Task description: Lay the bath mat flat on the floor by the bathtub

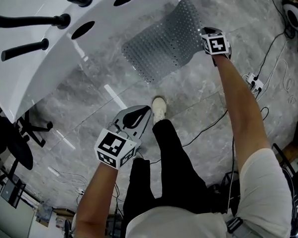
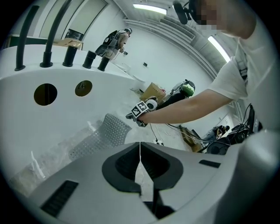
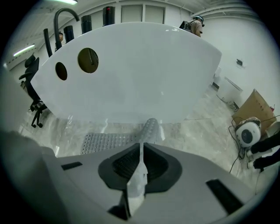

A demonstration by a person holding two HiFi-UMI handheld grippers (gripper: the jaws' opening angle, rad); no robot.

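Closest to the lens: white shirt [image 1: 170, 232] and black trousers [image 1: 166, 160], with one pale shoe [image 1: 159, 109] planted on the grey marble floor [image 1: 88, 104].

Bath mat [image 1: 162, 43]: translucent grey, dotted all over with small holes. Spread on the floor just beside the white bathtub [image 1: 46, 66], beyond the shoe. Most of it flat; the end at the right gripper lifted off the floor and curled upward.

Right gripper [image 1: 207, 38]: at the raised end of the mat, arm stretched forward. Seen in the right gripper view with jaws pressed together and the curled strip of mat rising straight into them, pinched at its edge. Tub wall filling the background there, two round holes in its side.

Left gripper [image 1: 141, 114]: held low and close to the body, just beside the shoe, well apart from the mat. Seen in the left gripper view with jaws closed against each other and nothing between them; mat and the other gripper visible farther off, at the foot of the tub.

Farther out: black faucet [image 1: 34, 20] and handles on the tub rim, a black office chair [image 1: 20, 137] at the tub's near end, dark cables [image 1: 270, 55] trailing over the floor on the right, and a cardboard box [image 3: 253, 107] near the wall.
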